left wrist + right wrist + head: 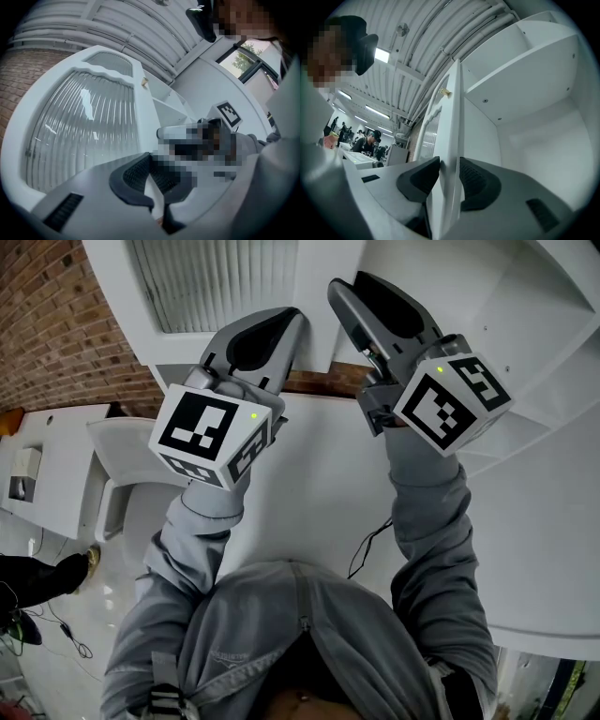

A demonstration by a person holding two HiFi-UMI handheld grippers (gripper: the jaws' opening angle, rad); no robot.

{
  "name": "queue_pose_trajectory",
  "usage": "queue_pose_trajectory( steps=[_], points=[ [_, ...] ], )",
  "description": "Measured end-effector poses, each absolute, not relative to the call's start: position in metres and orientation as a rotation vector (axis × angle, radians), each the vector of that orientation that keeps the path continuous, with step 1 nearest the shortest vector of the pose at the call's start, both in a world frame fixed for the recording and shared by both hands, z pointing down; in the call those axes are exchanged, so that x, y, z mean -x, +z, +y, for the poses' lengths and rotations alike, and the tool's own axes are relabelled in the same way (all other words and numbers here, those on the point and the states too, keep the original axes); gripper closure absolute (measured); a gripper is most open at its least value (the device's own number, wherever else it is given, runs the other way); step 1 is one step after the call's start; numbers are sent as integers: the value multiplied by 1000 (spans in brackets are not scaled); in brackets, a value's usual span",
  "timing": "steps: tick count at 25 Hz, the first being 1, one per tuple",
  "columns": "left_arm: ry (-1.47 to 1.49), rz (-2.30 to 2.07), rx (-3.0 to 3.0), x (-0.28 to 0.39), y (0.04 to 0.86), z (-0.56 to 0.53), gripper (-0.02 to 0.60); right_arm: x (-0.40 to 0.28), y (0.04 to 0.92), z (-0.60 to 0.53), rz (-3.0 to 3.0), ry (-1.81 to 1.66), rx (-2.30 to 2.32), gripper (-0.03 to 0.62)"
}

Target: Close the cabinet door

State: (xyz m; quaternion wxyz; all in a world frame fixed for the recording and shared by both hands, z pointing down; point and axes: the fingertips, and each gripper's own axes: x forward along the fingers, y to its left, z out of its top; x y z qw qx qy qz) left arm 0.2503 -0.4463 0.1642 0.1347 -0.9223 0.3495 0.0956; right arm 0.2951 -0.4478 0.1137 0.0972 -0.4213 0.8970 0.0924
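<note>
The white cabinet door (323, 334) with its ribbed glass panel (211, 277) stands open from the cabinet (553, 381). In the right gripper view the door's free edge (450, 140) runs straight up between my jaws. My right gripper (449, 171) straddles that edge; thin gaps show beside the pads, so it is open. In the head view the right gripper (345, 292) is raised at the door's edge. My left gripper (281, 322) hangs just left of it, in front of the door. In its own view the left gripper (157, 171) shows a narrow gap with nothing in it, and the glass panel (84, 136) fills the left.
Bare white shelves (525, 70) fill the cabinet to the right of the door. A small beige latch (445, 92) sits near the door's top. A brick wall (56, 324) and a white counter (56, 474) lie to the left. People (370, 138) stand far behind.
</note>
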Motion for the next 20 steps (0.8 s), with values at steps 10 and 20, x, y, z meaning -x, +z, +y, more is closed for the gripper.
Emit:
queue_pose_trajectory(
  steps=[10,20],
  points=[
    [292,1019,2677,-249,163,-458,578,-299,119,-460,2642,259,1289,450],
    [300,1005,2677,-253,163,-459,580,-306,121,-461,2612,246,1326,442]
  ],
)
